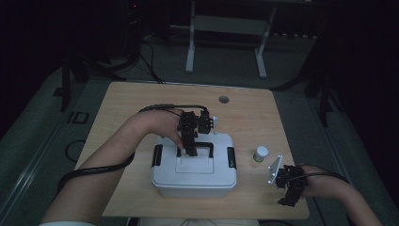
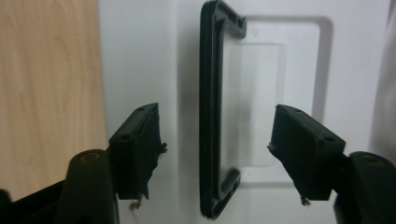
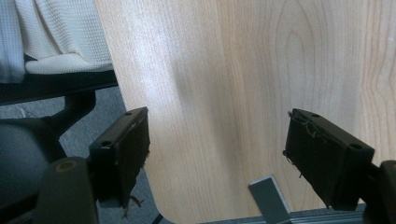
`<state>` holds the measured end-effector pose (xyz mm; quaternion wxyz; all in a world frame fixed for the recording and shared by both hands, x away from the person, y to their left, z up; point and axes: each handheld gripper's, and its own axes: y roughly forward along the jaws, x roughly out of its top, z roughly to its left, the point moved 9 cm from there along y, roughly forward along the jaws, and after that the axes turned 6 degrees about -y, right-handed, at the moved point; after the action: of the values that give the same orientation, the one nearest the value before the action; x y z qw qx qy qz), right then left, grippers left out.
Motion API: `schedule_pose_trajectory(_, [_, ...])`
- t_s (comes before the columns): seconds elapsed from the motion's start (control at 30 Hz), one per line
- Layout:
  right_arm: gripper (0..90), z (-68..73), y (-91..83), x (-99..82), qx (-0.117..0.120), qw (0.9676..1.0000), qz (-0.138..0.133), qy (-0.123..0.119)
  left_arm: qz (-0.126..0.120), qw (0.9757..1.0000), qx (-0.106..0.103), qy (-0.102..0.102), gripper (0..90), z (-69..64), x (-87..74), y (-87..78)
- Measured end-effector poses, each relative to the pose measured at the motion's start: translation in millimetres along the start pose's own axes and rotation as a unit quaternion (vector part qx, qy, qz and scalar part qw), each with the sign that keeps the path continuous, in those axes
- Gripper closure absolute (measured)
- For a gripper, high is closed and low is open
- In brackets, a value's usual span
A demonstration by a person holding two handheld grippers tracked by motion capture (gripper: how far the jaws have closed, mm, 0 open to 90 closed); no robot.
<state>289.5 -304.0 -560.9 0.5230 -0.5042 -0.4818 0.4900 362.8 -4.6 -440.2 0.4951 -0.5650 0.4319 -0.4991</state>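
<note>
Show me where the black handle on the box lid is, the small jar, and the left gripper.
black handle (image 2: pixel 211 116): left gripper view, on its long bar.
small jar (image 1: pixel 260 153): high view, on its white cap.
left gripper (image 1: pixel 190 149): high view, midway between its fingertips, over the handle.

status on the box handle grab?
Left gripper open, jaws astride the black handle, not touching. Right gripper open over bare table. White box lid on. Nothing in the way.

The white plastic box (image 1: pixel 194 170) sits shut, below the left gripper (image 1: pixel 192 151). Its black plastic handle (image 2: pixel 212 107) lies flat on the lid, between the open jaws, touching neither.
</note>
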Motion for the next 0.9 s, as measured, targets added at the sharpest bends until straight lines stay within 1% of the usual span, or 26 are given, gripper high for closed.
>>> schedule_pose_trajectory(0.03, [21.9, -0.4, -0.1, 0.0, -0.001, 1.0, -0.001, 0.001, 0.001, 1.0, 0.004, 0.007, 37.5, 1.1, 1.4, 0.4])
schedule_pose_trajectory(0.07, [21.9, -0.8, -0.2, -0.3, -0.001, 1.0, -0.002, 0.0, 0.001, 1.0, 0.001, 0.004, 43.8, 0.4, 2.3, 0.8])
schedule_pose_trajectory(0.13, [21.9, -1.1, -0.4, -1.0, -0.004, 1.0, -0.002, 0.002, 0.003, 1.0, -0.002, 0.007, 49.4, 1.1, 3.6, 1.1])
schedule_pose_trajectory(0.17, [22.0, -1.1, -0.5, -1.3, -0.004, 1.0, -0.002, 0.002, 0.007, 0.9999, -0.005, 0.006, 54.1, 1.1, 5.3, 2.5])
schedule_pose_trajectory(0.2, [22.0, -1.1, -0.5, -1.3, -0.004, 1.0, -0.002, 0.002, 0.007, 0.9999, -0.005, 0.006, 56.5, 1.1, 5.3, 2.5])
schedule_pose_trajectory(0.23, [22.7, -1.0, -0.5, -2.2, -0.004, 1.0, -0.002, 0.002, 0.015, 0.9998, -0.007, 0.004, 56.7, 1.2, 6.1, 4.2])
schedule_pose_trajectory(0.3, [22.8, -0.8, -0.3, -2.4, -0.004, 1.0, -0.002, 0.001, 0.026, 0.9996, -0.004, 0.001, 59.2, 2.9, 5.9, 6.9])
schedule_pose_trajectory(0.37, [23.6, -0.2, -0.2, -2.4, -0.003, 1.0, -0.003, -0.001, 0.034, 0.9994, -0.007, 0.003, 65.4, 2.4, 5.1, 9.0])
schedule_pose_trajectory(0.4, [23.6, 0.1, -0.1, -2.6, -0.004, 1.0, -0.003, -0.001, 0.034, 0.9994, -0.007, 0.003, 67.1, 2.4, 5.1, 9.0])
schedule_pose_trajectory(0.43, [23.6, 0.1, 0.2, -2.7, -0.003, 1.0, -0.003, 0.0, 0.04, 0.9991, -0.014, -0.003, 70.3, 1.7, 4.5, 11.6])
schedule_pose_trajectory(0.47, [23.6, 0.3, 0.2, -2.8, -0.003, 1.0, -0.002, 0.001, 0.044, 0.9989, -0.013, 0.002, 71.6, 0.9, 3.8, 13.2])
schedule_pose_trajectory(0.5, [23.6, 0.3, 0.3, -2.9, -0.003, 1.0, -0.001, 0.0, 0.047, 0.9988, -0.012, 0.003, 74.9, 1.3, 3.7, 14.2])
schedule_pose_trajectory(0.53, [23.6, 0.3, 0.3, -2.9, -0.003, 1.0, -0.001, 0.0, 0.047, 0.9988, -0.012, 0.003, 75.9, 1.3, 3.7, 14.2])
schedule_pose_trajectory(0.57, [23.6, 0.4, 0.2, -3.1, -0.003, 1.0, -0.002, -0.002, 0.052, 0.9986, -0.003, 0.01, 76.0, 2.0, 2.6, 15.9])
schedule_pose_trajectory(0.6, [23.6, 0.4, 0.2, -3.1, -0.003, 1.0, -0.002, -0.002, 0.052, 0.9986, -0.003, 0.01, 78.4, 2.0, 2.6, 15.9])
schedule_pose_trajectory(0.67, [23.5, 1.3, -0.6, -2.9, 0.0, 1.0, -0.003, -0.001, 0.053, 0.9985, -0.001, 0.011, 79.2, 1.8, 2.2, 16.6])
schedule_pose_trajectory(0.7, [23.5, 1.7, -1.0, -3.0, 0.001, 1.0, -0.002, -0.003, 0.055, 0.9984, -0.001, 0.007, 79.2, 2.0, 1.9, 16.4])
schedule_pose_trajectory(0.73, [23.5, 1.3, -1.8, -3.0, -0.001, 1.0, 0.0, 0.0, 0.048, 0.9987, -0.009, 0.009, 80.2, -0.4, 2.3, 15.3])
schedule_pose_trajectory(0.77, [23.5, 1.0, -2.2, -2.6, -0.003, 1.0, -0.002, 0.0, 0.047, 0.9987, -0.016, 0.004, 80.7, -2.3, 2.1, 15.0])
schedule_pose_trajectory(0.87, [23.5, 0.6, -2.5, -2.5, -0.004, 1.0, 0.001, 0.001, 0.044, 0.9989, -0.016, 0.009, 82.2, -3.9, 2.2, 13.7])
schedule_pose_trajectory(0.9, [23.5, 0.7, -2.6, -2.4, -0.004, 1.0, 0.002, 0.0, 0.047, 0.9986, -0.026, 0.004, 82.2, -6.8, 1.3, 13.1])
